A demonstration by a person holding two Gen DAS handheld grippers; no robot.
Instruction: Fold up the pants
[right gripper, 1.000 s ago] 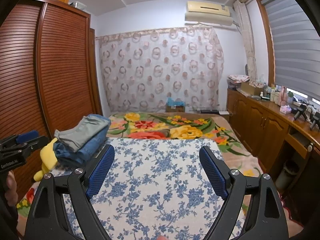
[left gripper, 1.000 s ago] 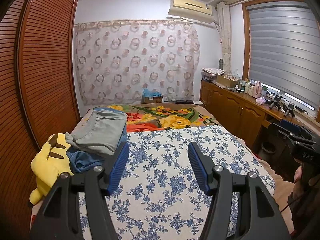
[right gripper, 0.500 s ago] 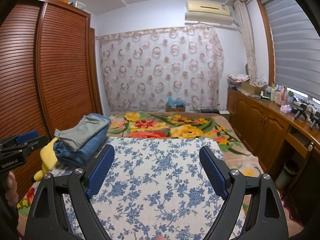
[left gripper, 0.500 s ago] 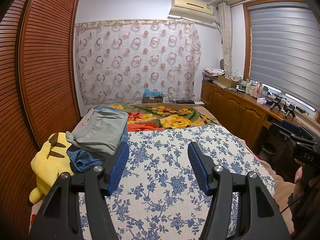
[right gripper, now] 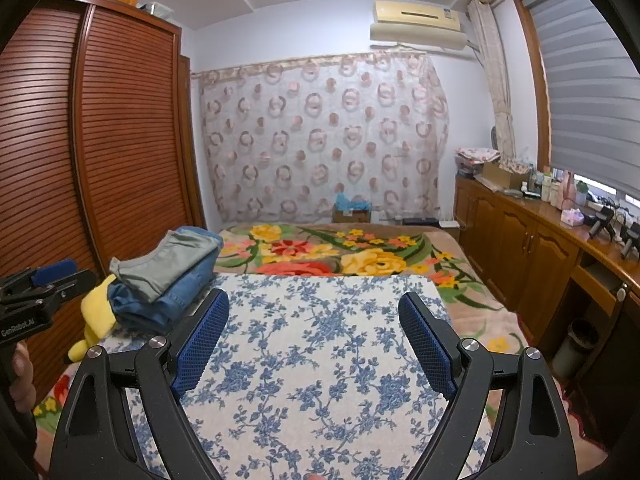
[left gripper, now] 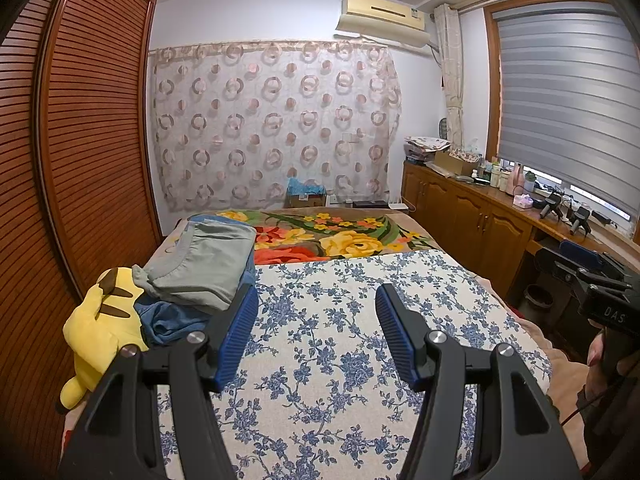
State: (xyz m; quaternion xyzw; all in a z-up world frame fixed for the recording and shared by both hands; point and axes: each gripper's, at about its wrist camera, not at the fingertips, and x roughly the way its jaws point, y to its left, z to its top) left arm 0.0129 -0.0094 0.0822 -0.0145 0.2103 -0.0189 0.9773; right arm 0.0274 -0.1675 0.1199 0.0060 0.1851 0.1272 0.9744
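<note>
Left gripper: your black two-finger left gripper (left gripper: 314, 312) with ribbed blue pads hangs over the near half of the bed, jaws spread apart with nothing between them; it also shows at the left rim of the right wrist view (right gripper: 52, 278).
Right gripper: your black two-finger right gripper (right gripper: 314, 320) with blue pads hangs over the same cloth, jaws spread wider, nothing between them; in the left wrist view it sits at the right rim (left gripper: 584, 268).
Cloth under both: a white cloth printed with blue flowers (left gripper: 340, 344) covers the near part of the bed, flat and bare where the grippers point.
Pants: a folded grey-green pair (left gripper: 204, 264) lies on top of folded blue denim pants (right gripper: 176, 294), stacked at the bed's left edge, just left of your left gripper's left pad.
Toy: a yellow plush toy with brown-tipped ears (left gripper: 100, 324) lies against the stack's near-left side.
Far bed: a brown blanket with red and yellow flowers (left gripper: 344, 236) covers the far end.
Behind: a circle-patterned curtain (left gripper: 272, 124) hangs on the far wall.
</note>
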